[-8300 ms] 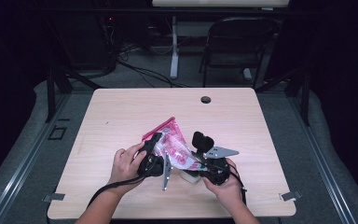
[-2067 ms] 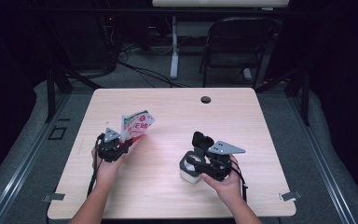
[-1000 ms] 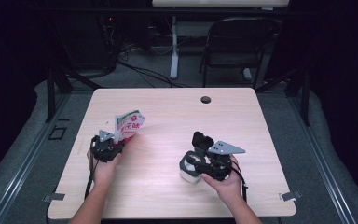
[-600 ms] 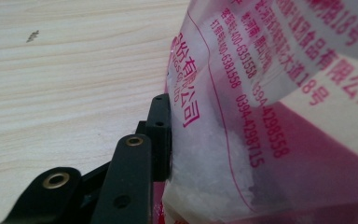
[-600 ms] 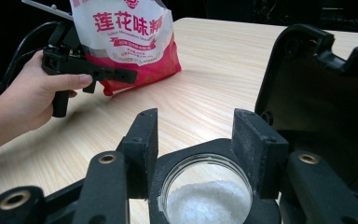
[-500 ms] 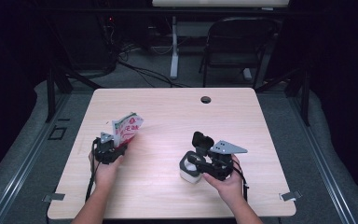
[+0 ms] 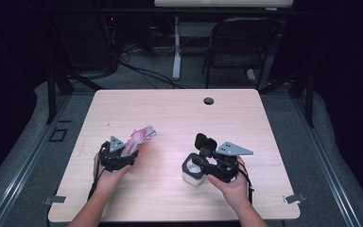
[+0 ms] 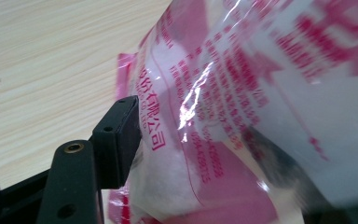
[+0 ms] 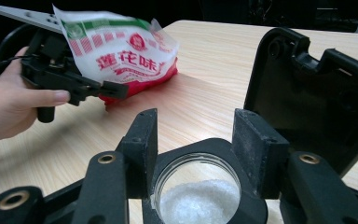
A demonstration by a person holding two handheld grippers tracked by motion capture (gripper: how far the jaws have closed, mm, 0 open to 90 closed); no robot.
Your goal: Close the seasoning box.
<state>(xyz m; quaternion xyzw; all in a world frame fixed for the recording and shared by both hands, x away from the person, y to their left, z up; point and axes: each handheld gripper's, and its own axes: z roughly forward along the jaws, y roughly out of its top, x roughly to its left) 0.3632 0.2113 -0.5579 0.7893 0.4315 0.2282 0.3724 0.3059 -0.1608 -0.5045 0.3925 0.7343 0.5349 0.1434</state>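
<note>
The left tool [image 7: 123, 152] had just been opening its jaws, and the red-and-white bag [image 7: 140, 137] of white granules lay between them, resting on the desk [image 7: 246, 113] rather than hanging from a grip. In the left gripper view one black pad stood just beside the bag's [image 8: 242, 107] printed film, at or next to its surface; whether it was pressing I could not tell, and the other jaw was hidden behind the plastic. From the right gripper view the bag [image 9: 121, 56] stood propped and slightly tilted ahead of the left tool [image 9: 81, 86], its red bottom edge on the wood.

The right tool [image 7: 203, 163] was clamped on a small white jar [image 7: 192, 172], its two pads set against the black collar on either side. The jar's [image 9: 198, 198] hinged black lid [image 9: 317, 102] stood tipped up behind the mouth, and white granules filled the lower part of the jar.

Judging by this, the pouring was done and the step in hand was setting the bag down, well apart from the jar. The next move probably called for drawing the left tool back from the bag without tipping it, then coming across to press the lid shut while the right tool steadied the jar.
</note>
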